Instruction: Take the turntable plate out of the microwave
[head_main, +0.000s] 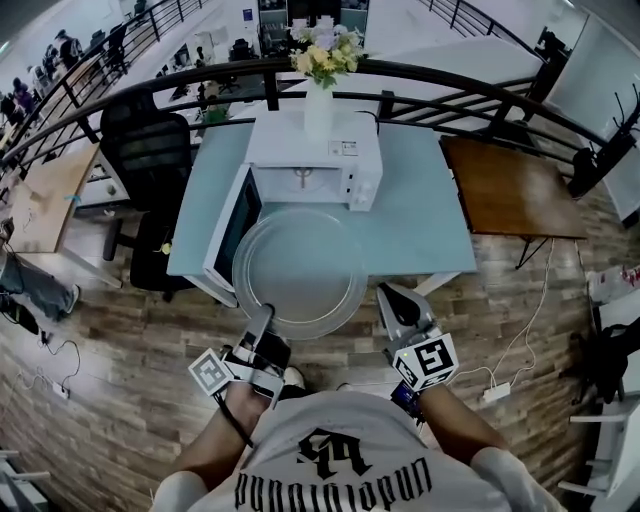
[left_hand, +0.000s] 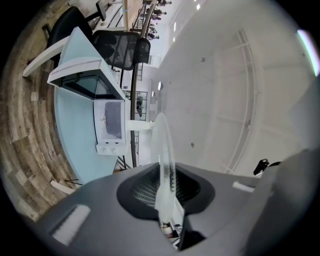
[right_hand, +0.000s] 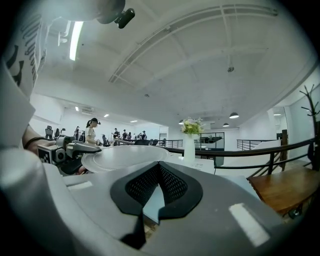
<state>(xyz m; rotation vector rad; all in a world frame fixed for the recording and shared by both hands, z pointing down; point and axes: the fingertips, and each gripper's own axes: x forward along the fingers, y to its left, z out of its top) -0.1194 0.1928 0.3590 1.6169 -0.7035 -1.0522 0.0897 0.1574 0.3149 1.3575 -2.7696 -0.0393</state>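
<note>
Head view: turntable plate (head_main: 300, 270) is out of the microwave (head_main: 315, 165), left tool (head_main: 265, 313) grasping its rim; right tool (head_main: 393, 299) clenched, empty; set-down likely remains.

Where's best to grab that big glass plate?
Probably the thin rim of the turntable plate, edge-on from the person's side, a jaw above and below. It is wide and flat, so only the rim fits; the left gripper holds it there.

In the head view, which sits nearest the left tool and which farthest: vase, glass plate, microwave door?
1. Glass plate, gripped by the left tool.
2. Microwave door, open, just left.
3. Vase, atop the microwave, farthest.
</note>
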